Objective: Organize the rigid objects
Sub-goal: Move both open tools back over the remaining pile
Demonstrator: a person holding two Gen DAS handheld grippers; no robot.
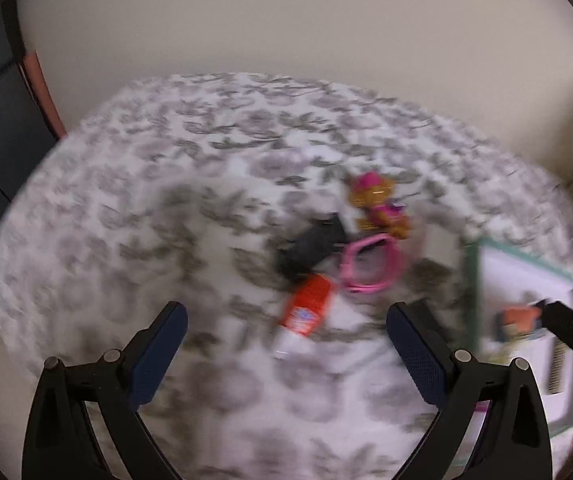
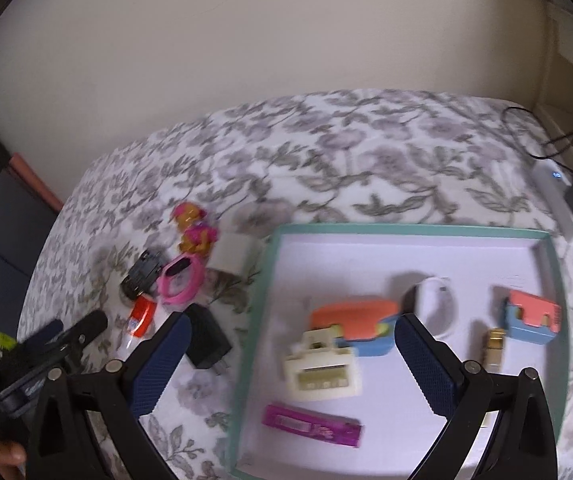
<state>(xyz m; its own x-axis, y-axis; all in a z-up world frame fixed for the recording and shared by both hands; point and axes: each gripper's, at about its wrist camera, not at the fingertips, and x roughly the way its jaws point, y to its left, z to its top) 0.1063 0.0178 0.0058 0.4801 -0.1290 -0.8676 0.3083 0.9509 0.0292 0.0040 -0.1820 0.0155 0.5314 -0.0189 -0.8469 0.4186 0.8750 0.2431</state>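
Blue-padded fingers of the right gripper frame the near view, spread wide and holding nothing, hanging over the teal-rimmed tray that sits on the floral bed cover. Inside the tray lie a cream plastic block, an orange-and-blue piece, a second smaller one, a magenta wrapped bar and a white ring.

Left of the tray, loose on the bed, wait a red glue stick, a pink band, a black toy car, a pink-and-gold figurine, a pale adapter cube and a black charger. The left gripper is also wide open and empty, above the bed with the glue stick showing between its fingers.

That stick looks light, stiff and smooth; being round it may roll, so pinching across the middle of its barrel seems safest. Blur hides finer detail.
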